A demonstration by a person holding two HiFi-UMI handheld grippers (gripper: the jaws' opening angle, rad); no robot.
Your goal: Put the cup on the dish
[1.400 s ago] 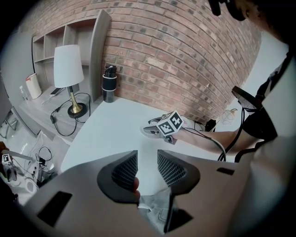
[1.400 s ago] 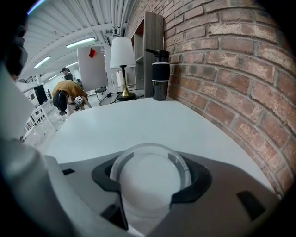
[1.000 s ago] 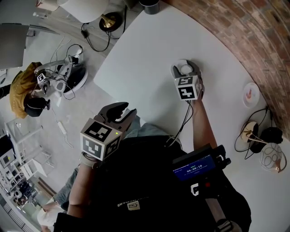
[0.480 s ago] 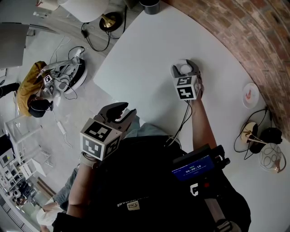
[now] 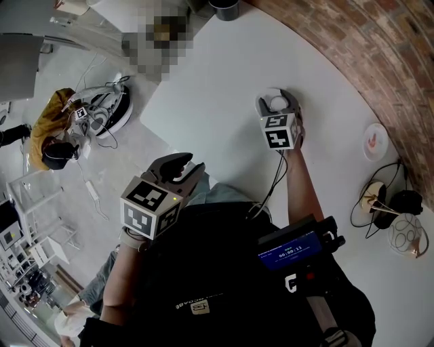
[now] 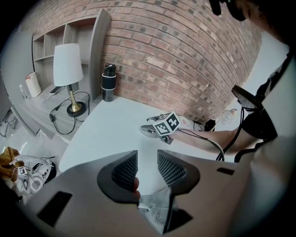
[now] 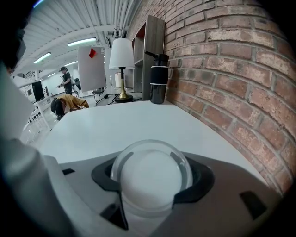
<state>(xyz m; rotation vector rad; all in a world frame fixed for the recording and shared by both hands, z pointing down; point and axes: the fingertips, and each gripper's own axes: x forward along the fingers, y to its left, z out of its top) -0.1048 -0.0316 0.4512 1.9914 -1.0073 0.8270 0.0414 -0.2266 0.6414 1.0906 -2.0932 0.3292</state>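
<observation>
A clear cup with a white inside point(image 5: 278, 104) stands on the white round table point(image 5: 217, 81), a little ahead of the person. My right gripper point(image 5: 277, 97) is shut on the cup. In the right gripper view the cup point(image 7: 150, 180) fills the space between both dark jaws of that gripper point(image 7: 152, 171). The small white dish point(image 5: 375, 141) with a red mark lies far to the right by the brick wall, apart from the cup. My left gripper point(image 5: 192, 165) hangs off the table's near edge above the person's lap. Its jaws point(image 6: 147, 162) stand a little apart, with nothing between them.
A black tumbler point(image 5: 224, 8) stands at the table's far edge by the wall. Cables and a gold-footed object point(image 5: 383, 196) lie right of the dish. A white-shaded lamp point(image 6: 68, 69) stands on the floor beyond. A person in yellow point(image 5: 47, 129) crouches at left among cables.
Both grippers and the cup stay where they were. Only the person in yellow on the floor at left has shifted a little.
</observation>
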